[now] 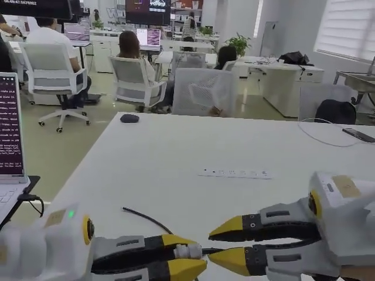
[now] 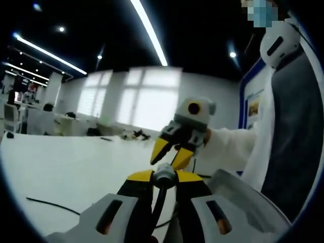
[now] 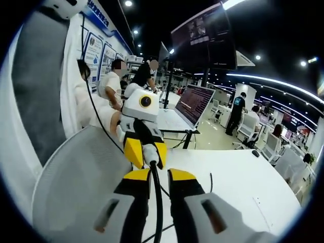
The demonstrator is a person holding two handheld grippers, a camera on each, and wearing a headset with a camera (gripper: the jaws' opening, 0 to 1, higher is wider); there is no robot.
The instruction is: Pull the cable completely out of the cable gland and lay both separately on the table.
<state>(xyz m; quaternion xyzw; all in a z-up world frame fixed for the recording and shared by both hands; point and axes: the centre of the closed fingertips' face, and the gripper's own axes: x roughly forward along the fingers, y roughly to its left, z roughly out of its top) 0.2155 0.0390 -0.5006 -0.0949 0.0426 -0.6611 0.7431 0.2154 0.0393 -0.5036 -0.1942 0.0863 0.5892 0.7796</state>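
In the head view my left gripper (image 1: 199, 254) is low at the centre, shut on the small grey-white cable gland (image 1: 186, 251). The thin black cable (image 1: 146, 219) trails from it over the white table (image 1: 146, 164). My right gripper (image 1: 211, 246) faces it tip to tip, open. In the right gripper view the cable (image 3: 157, 202) leaves the gland (image 3: 150, 152) and runs back between my right gripper's (image 3: 159, 175) spread jaws. The left gripper view has the gland (image 2: 164, 172) pinched at my left gripper's (image 2: 164, 178) yellow tips, with the right gripper (image 2: 171, 156) just beyond.
A laptop (image 1: 9, 134) stands at the table's left edge. A dark mouse (image 1: 129, 118) lies at the far side, a flush socket strip (image 1: 234, 173) in the middle, and a phone (image 1: 358, 134) with a white lead at the far right. Office chairs and seated people lie beyond.
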